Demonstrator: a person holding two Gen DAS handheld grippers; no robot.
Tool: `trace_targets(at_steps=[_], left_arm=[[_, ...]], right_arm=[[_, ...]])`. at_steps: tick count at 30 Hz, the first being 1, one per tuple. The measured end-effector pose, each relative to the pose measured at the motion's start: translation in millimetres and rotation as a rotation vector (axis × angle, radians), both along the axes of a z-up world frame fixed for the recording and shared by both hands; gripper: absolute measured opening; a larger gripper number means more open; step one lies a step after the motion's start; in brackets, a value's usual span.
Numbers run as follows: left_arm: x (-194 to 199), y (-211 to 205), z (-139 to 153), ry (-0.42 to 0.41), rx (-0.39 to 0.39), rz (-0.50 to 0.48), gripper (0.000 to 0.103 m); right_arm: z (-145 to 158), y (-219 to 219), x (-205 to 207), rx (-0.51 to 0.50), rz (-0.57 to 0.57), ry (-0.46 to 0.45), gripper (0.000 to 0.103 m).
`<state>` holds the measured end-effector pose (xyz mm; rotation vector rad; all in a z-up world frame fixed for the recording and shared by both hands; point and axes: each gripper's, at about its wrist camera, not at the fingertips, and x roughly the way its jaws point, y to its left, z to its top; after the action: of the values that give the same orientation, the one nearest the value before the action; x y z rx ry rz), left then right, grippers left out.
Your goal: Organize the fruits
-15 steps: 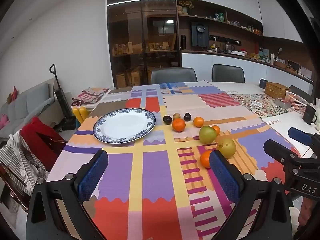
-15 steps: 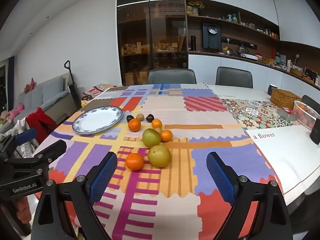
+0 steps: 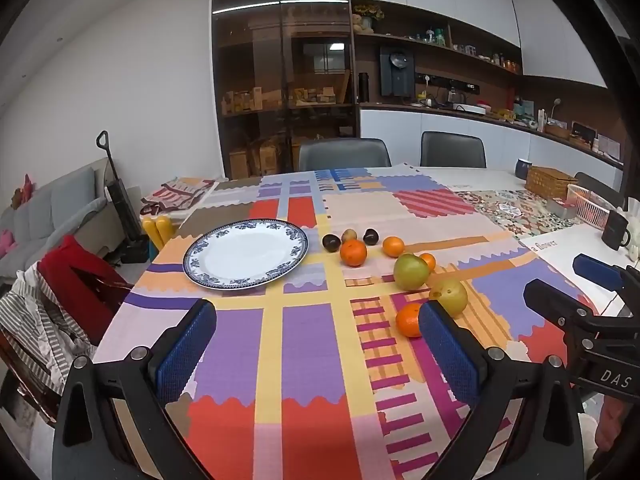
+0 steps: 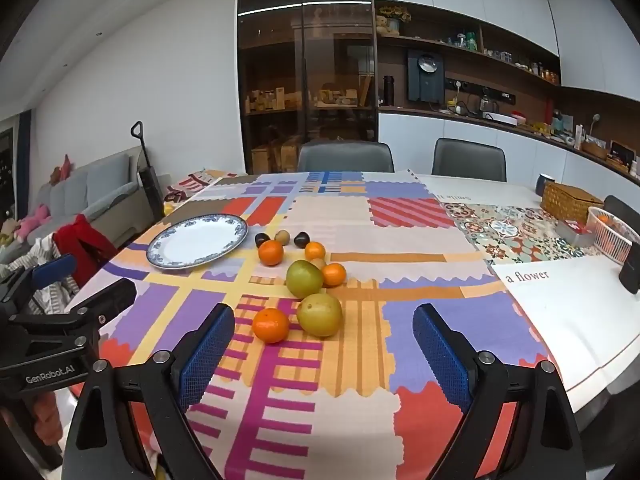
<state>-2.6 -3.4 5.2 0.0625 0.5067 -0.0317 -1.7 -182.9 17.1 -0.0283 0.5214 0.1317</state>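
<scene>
Both hand-held grippers are hovering over the near edge of a table covered in a bright patchwork tablecloth (image 4: 352,420), angled down toward it. Right gripper (image 4: 324,354) is gaping wide with nothing between its blue pads; left gripper (image 3: 316,354) is likewise spread and empty.

Fruits are lying loose on the cloth, none yet on the blue-rimmed plate (image 3: 246,254), which is sitting empty at the far left. Nearest is a tangerine (image 4: 271,325), touching or just beside a yellow-green pear (image 4: 320,314). Beyond them are sitting a greener pear (image 4: 304,279), three more tangerines, and, farthest, small dark and brown fruits too small to identify.

From the right gripper, the nearest tangerine and pear are lying almost straight ahead, inside the line of its jaws. From the left gripper they are lying off to the right, partly behind its right finger. So the right hand appears better placed for a first pick, while the plate lies nearer the left. Being round, the fruits offer no long axis to align with.
</scene>
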Motion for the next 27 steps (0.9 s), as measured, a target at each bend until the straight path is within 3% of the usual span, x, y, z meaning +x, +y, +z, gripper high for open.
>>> trace_targets(at_steps=[27], left_arm=[[-1.1,1.3,1.5,-0.009,-0.008,0.0,0.103]], right_arm=[[4.5,-3.8,-4.7,0.002,0.001,-0.013,0.092]])
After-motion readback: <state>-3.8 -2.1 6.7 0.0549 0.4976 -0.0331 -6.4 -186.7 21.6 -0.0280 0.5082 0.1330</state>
